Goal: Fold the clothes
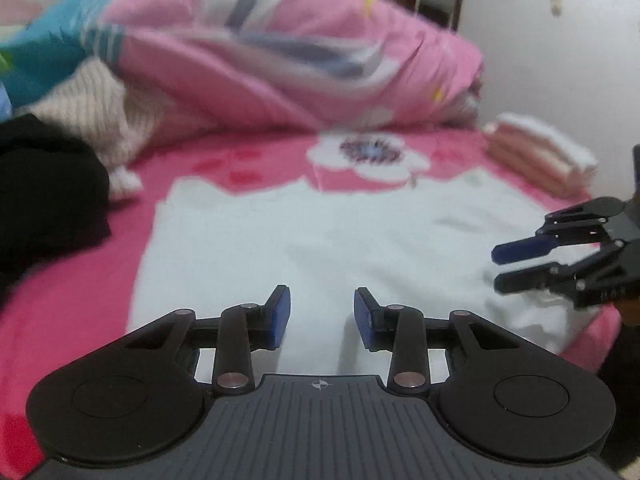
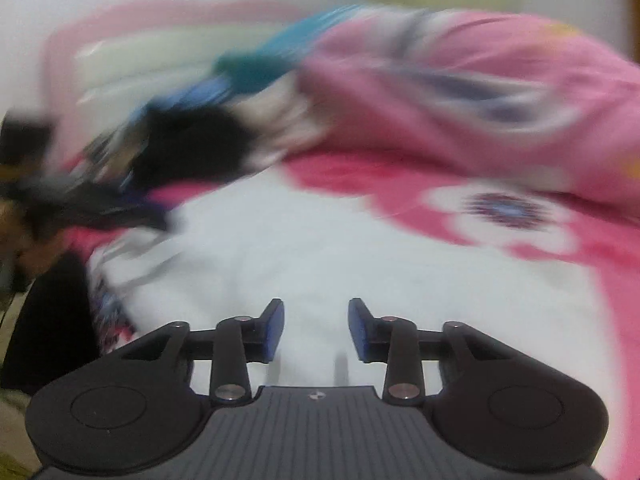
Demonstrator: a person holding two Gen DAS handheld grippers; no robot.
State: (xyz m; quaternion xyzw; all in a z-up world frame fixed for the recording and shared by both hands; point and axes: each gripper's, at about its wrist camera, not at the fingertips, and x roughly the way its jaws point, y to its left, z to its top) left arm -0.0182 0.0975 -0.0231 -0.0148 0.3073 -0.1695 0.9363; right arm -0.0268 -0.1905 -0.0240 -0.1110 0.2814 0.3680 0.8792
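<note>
White garment [image 1: 304, 240] lies spread flat on the pink flowered bedsheet [image 1: 100, 280], filling the middle of the bed; looks like a top, neck end toward the far side, but blur hides the detail. Near edge runs under both grippers.

Left gripper [image 1: 322, 318]: jaws parted, nothing between the blue pads [image 1: 280, 316], only white cloth seen through the gap. It hovers low over the near part of the garment; contact with the cloth can't be judged.

Right gripper [image 2: 316, 330]: jaws also spread, empty, blue pads apart, over the white garment [image 2: 320, 264]. In the left wrist view the same gripper [image 1: 498, 268] sits at the garment's right edge, fingers pointing left, stacked one above the other with a gap between them.

Around it:
- Pink quilt [image 1: 304, 60] with grey and white stripes is bunched up at the far end of the bed, beyond the garment.
- Cream knit piece [image 1: 92, 116] lies at far left, partly under the quilt.
- Black clothing [image 1: 44, 192] is heaped at the left side, just beside the garment's left edge, not clearly touching.
- Folded stack of pale pink and white cloth [image 1: 540, 152] sits at the far right corner of the bed, apart from the garment.
- White flower print [image 1: 368, 152] on the sheet shows just past the garment's far edge.

Right wrist view is heavily motion-blurred; the left gripper [image 2: 80, 196] is only a dark smear at the left, state unreadable from there. A patterned edge [image 2: 108, 312] shows at the garment's near left corner.
</note>
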